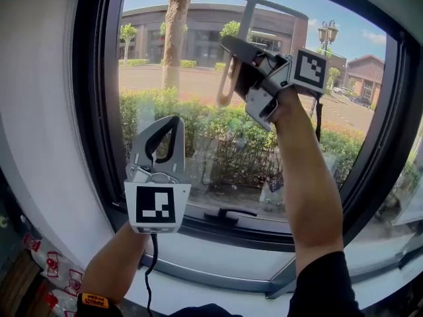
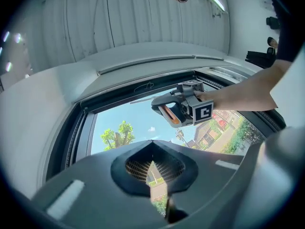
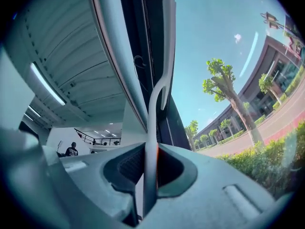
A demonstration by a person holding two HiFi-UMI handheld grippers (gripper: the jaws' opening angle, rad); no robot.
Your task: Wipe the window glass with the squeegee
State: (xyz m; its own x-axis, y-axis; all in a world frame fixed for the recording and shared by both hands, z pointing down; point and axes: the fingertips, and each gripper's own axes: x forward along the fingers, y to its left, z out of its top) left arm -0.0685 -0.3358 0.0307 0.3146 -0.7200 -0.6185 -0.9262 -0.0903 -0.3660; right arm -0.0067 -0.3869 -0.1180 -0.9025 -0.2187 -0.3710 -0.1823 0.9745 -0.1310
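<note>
Grey plastic T-shaped squeegee is clamped by its handle between the jaws of the right gripper, its blade lying along the upper edge of the black-framed window glass. The left gripper, jaws together on nothing, hangs lower left, near the sill.

Swallowed between the fingers of the right gripper: lower handle of the squeegee, end out of sight. Far off, left of those fingers: a person, too small to make out.
</note>
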